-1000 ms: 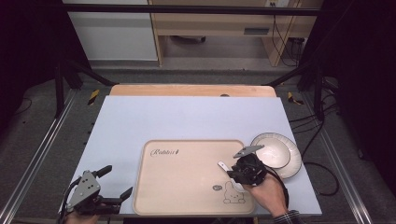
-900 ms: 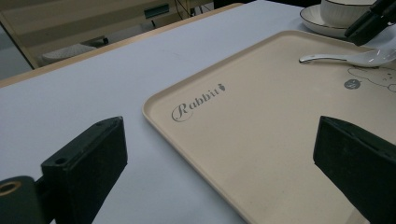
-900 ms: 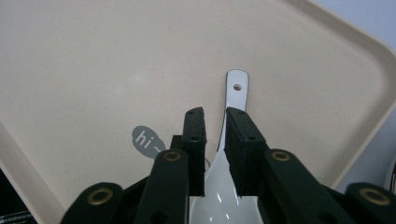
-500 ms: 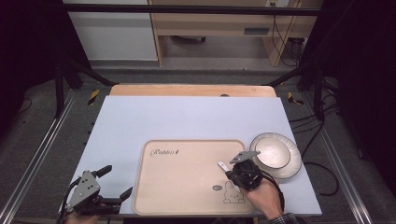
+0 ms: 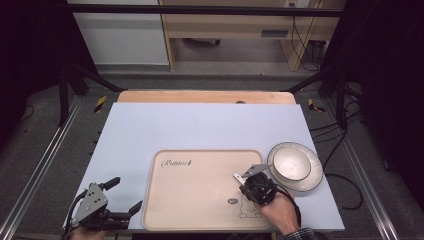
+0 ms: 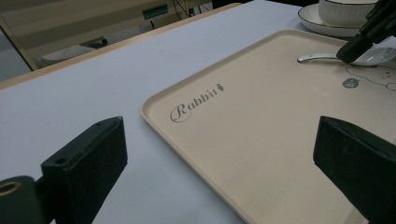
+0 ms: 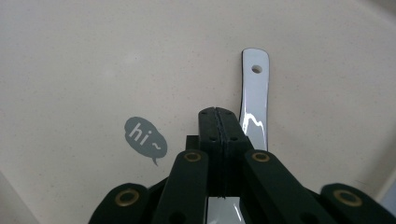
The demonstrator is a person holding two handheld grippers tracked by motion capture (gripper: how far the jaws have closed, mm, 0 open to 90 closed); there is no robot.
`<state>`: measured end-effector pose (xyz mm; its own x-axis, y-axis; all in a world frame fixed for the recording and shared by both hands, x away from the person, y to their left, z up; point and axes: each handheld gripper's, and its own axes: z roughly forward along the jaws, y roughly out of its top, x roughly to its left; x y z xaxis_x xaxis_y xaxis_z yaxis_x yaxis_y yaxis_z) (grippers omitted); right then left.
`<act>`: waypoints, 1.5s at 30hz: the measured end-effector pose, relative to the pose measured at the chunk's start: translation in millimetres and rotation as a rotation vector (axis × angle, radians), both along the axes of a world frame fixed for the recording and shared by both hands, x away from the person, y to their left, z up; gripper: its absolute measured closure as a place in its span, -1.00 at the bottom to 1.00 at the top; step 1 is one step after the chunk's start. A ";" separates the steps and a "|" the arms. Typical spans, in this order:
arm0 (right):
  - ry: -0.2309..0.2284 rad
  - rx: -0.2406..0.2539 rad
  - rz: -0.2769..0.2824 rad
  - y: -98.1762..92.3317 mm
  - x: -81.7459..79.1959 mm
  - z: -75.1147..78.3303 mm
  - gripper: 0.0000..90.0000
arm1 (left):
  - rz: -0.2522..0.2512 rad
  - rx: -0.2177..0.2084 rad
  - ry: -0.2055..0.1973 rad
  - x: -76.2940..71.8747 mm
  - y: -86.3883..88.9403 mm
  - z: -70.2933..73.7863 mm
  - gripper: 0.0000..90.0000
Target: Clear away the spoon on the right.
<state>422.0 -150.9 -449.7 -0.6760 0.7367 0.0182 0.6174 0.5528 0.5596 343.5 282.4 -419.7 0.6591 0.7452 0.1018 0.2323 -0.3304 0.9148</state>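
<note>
Pale blue worktop [image 5: 200, 130], beige tray [image 5: 200, 200] lower centre. Right gripper [image 5: 256, 187] low over tray's right side, jaws pressed together beside a white spoon [image 7: 256, 100] lying flat; whether they pinch it, unclear. Left gripper [image 5: 122, 197] idle lower left, jaws apart.

A pale blue-topped table [image 5: 200, 130] carries a beige tray [image 5: 200, 200] and—just beside it—what looks like a saucer [image 5: 295, 166].
</note>
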 end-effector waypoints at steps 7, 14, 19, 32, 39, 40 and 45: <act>-0.002 -0.020 -0.007 -0.5 4.0 -3.5 1.00 | -0.001 0.001 0.002 0.2 -0.1 -0.3 -0.95; 0.009 -0.018 -0.038 -3.4 7.2 -4.1 1.00 | -0.002 0.007 0.002 0.1 -0.2 -0.3 -0.95; 0.004 -0.021 -0.056 -7.0 9.4 -4.8 1.00 | -0.001 0.009 0.002 0.1 -0.1 -0.3 -0.94; 0.000 -0.025 -0.080 -12.7 12.3 -5.2 1.00 | 0.000 0.008 0.000 -0.1 -0.5 -0.2 -0.94; -0.012 0.001 -0.075 -14.3 10.8 -2.2 0.89 | 0.001 0.008 0.000 -0.2 -0.4 0.0 -0.94; -0.025 -0.002 -0.066 -15.2 10.7 -1.8 0.86 | 0.001 0.009 -0.001 -0.2 -0.3 0.0 -0.94; -0.052 0.001 -0.052 -15.9 8.0 1.4 0.73 | 0.001 0.007 0.000 -0.2 -0.4 -0.1 -0.94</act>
